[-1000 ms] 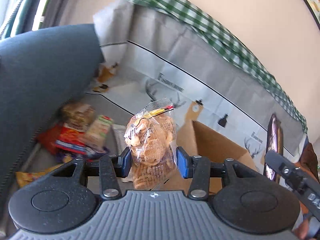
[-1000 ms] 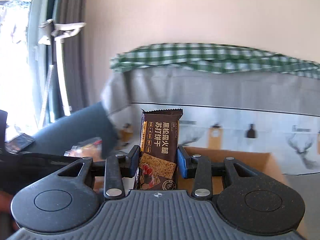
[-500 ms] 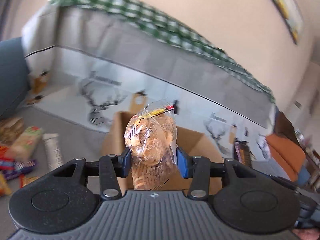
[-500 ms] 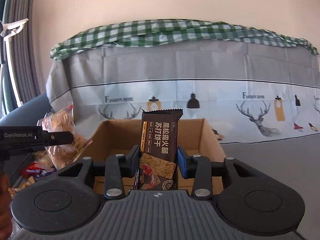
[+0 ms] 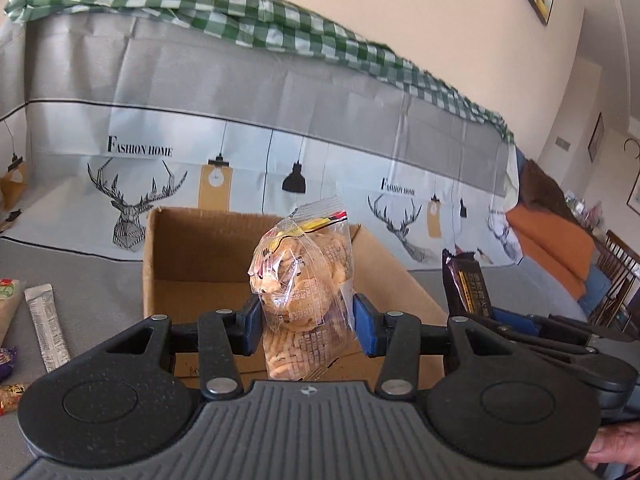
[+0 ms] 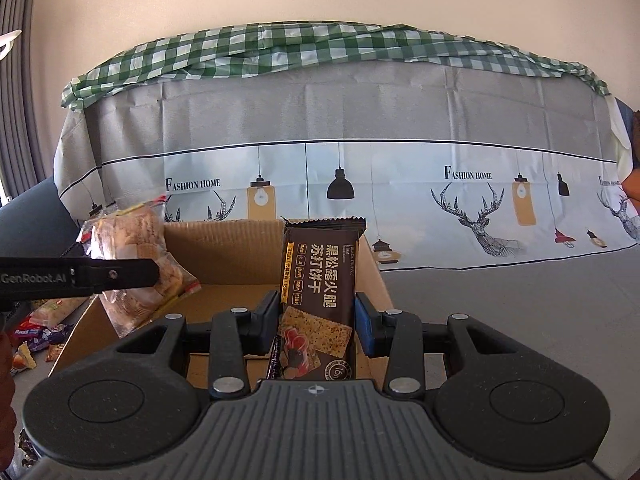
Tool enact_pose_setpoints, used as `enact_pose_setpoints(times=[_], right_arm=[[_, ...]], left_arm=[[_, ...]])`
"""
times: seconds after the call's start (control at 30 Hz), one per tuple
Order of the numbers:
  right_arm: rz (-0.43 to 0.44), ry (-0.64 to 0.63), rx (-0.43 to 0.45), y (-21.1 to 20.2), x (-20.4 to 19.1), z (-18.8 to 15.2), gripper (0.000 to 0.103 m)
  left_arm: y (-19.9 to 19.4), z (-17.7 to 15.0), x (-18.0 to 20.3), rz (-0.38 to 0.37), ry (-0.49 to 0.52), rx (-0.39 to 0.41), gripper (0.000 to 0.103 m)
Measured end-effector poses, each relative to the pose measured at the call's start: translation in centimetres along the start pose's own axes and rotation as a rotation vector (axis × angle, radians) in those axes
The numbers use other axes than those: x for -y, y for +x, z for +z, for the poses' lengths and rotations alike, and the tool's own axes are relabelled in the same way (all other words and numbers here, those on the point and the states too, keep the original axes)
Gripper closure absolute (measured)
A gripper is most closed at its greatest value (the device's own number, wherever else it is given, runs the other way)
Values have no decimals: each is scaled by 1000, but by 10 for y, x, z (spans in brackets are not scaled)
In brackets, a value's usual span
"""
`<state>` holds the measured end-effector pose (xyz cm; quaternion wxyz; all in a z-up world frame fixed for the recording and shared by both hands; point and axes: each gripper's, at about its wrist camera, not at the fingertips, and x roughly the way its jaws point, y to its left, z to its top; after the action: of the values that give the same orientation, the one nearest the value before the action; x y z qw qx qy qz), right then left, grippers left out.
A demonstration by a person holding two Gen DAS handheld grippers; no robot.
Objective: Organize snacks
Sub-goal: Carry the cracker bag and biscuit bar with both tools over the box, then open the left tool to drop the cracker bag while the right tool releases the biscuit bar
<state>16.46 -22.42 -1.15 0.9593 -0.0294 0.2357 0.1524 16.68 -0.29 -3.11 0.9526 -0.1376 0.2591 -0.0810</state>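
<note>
At the far left of the left wrist view, loose snacks lie on the grey cover: a white sachet [image 5: 46, 328] flat beside a green-labelled packet [image 5: 8, 300], with more wrappers cut off by the frame's edge. Right of them a stretch of bare grey cover runs up to the cardboard box [image 5: 188, 248], which stands open-topped against the deer-print drape [image 5: 132, 200]. Its left wall rises straight and its near rim is hidden behind the tool.

The left gripper [image 5: 307, 326] is clenched on a clear bag of biscuits [image 5: 304, 280], blue pads pressing both sides, the bag upright in front of the box opening. In the right wrist view the same bag [image 6: 132, 248] hangs by the box's left wall, its lower end over the left rim.

Further right, the right gripper [image 6: 317, 326] is clamped on a dark cracker packet [image 6: 320, 280], held upright before the box's right half, whose right wall [image 6: 374, 276] slants just beside it. Past that wall the grey cover [image 6: 520, 312] lies bare to the right edge. A checked green cloth [image 6: 320, 48] tops the drape along the wall behind.
</note>
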Motion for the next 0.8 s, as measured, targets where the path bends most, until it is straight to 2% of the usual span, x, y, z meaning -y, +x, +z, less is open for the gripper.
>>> enact_pose_setpoints(times=[0.27,0.57,0.8], right_arm=[[9,-26,-9,7,-13,2,62],[11,-30,-31,14,-27,2,62],[-3,-22,-38,15,-24,1,62]], left_arm=[[5,-3,-2,17,-57,-38,52],[1,-2,-8,66,-54,-58,52],[-2,-1,-10,35,-54,-52,52]])
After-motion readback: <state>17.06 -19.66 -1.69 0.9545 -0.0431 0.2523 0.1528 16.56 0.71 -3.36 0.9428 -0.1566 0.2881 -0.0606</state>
